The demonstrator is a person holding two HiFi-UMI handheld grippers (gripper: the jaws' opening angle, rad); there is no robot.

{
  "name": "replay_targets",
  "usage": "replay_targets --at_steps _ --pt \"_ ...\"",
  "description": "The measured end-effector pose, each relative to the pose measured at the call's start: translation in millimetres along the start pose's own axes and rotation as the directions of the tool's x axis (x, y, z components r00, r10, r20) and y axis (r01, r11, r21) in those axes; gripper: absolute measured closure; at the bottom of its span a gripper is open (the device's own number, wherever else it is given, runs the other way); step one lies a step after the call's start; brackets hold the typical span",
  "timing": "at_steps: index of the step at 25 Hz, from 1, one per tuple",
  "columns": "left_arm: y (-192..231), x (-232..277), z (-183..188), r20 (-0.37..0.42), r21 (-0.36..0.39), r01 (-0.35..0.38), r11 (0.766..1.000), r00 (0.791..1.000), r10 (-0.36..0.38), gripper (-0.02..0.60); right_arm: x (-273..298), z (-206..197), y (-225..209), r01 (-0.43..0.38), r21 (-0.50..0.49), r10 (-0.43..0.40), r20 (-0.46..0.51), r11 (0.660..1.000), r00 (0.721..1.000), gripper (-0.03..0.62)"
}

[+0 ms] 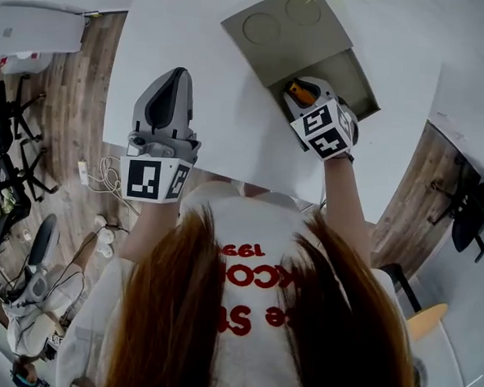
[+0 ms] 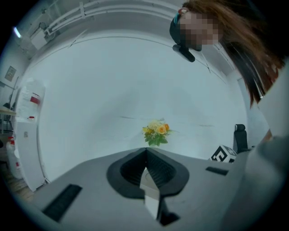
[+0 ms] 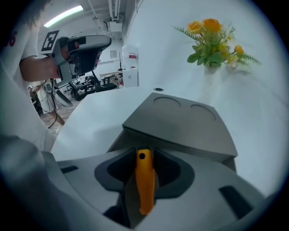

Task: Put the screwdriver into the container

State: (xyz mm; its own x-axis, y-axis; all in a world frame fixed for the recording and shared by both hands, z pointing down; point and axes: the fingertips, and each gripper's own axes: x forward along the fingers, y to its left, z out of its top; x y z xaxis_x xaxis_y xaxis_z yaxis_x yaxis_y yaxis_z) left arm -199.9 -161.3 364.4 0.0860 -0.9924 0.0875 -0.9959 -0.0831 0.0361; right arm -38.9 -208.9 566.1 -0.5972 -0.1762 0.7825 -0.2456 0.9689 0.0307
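The grey container point(image 1: 286, 34) lies on the white table point(image 1: 194, 38); its lid has two round recesses and its open tray point(image 1: 351, 79) sticks out to the right. My right gripper point(image 1: 307, 88) tilts down over the tray's near end, shut on the screwdriver point(image 1: 298, 93). In the right gripper view the orange handle point(image 3: 145, 185) sits between the jaws of the right gripper point(image 3: 143, 155), with the container point(image 3: 180, 122) just beyond. The screwdriver's shaft is hidden. My left gripper point(image 1: 167, 102) hovers level at the table's near edge, shut with nothing in it point(image 2: 146, 168).
A bunch of yellow and orange flowers point(image 3: 212, 38) stands on the table beyond the container, also seen as flowers point(image 2: 156, 131). Black office chairs point(image 1: 8, 133) and cables lie on the wooden floor at left. The table's near edge runs just under both grippers.
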Motion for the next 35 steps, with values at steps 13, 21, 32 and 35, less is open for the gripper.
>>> replay_targets --at_steps 13,21,32,35 --pt "3.6 7.9 8.0 0.024 0.009 -0.002 1.0 1.0 0.002 0.575 -47.6 42.4 -20.7 0.058 0.146 -0.094 0.25 0.988 0.964 0.497" --pt "1.6 16.0 41.9 0.106 0.046 0.016 0.999 0.994 -0.021 0.575 -142.2 99.1 -52.4 0.222 0.256 -0.327 0.507 0.941 0.797 0.587" --pt "-17.6 19.4 95.6 0.218 0.086 0.071 0.994 0.972 -0.089 0.575 -246.5 124.5 -60.0 0.238 0.443 -0.493 0.656 0.865 0.571 0.589" --pt "-23.2 18.3 100.4 0.23 0.092 0.091 0.992 0.967 -0.11 0.575 -260.0 121.8 -57.1 0.243 0.473 -0.524 0.664 0.847 0.534 0.589"
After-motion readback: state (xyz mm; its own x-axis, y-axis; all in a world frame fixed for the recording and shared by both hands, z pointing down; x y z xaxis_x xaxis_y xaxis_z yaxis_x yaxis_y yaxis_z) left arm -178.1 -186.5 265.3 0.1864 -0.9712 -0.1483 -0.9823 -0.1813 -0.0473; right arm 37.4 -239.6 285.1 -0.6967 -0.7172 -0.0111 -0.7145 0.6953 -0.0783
